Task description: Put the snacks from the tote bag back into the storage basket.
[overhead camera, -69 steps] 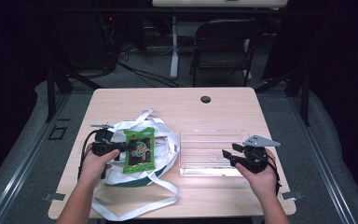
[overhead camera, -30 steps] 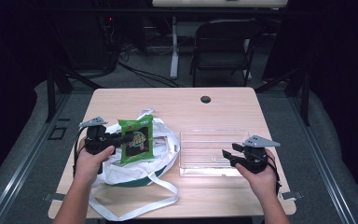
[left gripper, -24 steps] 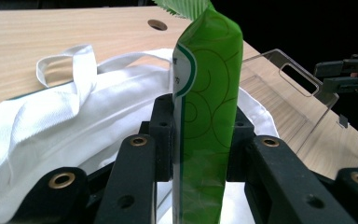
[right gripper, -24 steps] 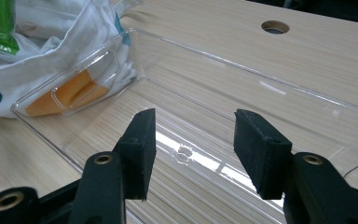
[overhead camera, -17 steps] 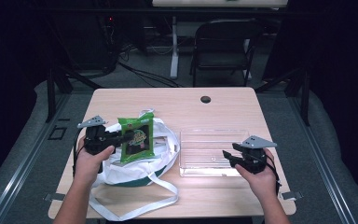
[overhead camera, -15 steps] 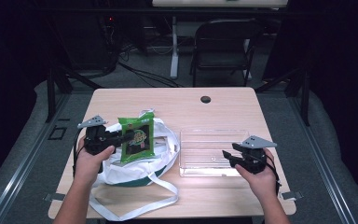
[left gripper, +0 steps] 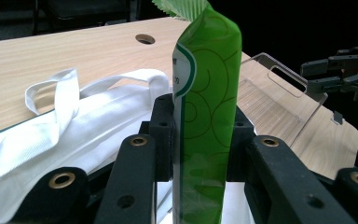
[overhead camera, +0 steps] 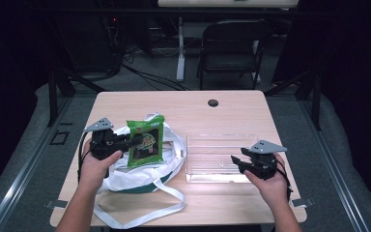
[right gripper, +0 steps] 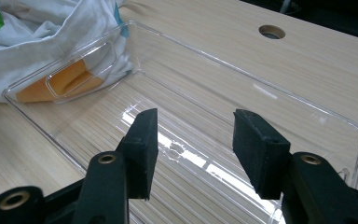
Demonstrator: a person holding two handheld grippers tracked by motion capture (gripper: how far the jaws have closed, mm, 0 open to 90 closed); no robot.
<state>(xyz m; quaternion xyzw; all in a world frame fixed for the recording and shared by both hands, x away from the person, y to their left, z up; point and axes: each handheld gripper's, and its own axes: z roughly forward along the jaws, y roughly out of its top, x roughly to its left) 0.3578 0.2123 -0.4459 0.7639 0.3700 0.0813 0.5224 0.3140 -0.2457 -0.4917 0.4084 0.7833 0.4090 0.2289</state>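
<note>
Now the left tongs (overhead camera: 128,143) clamp a green packet (overhead camera: 146,143) above the white bag (overhead camera: 140,169); the right tongs (right gripper: 193,140), jaws apart and just been narrowing on nothing, hover over the clear tray (right gripper: 307,107).

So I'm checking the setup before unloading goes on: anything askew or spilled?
Nothing stands out. The left claw holds the green packet upright over the white bag; the clear tray sits square, nothing in it.

A glossy green plastic snack pouch (overhead camera: 146,143) with swirl patterns stands upright, lifted just above the white cloth bag (overhead camera: 140,166) at the table's left.
</note>
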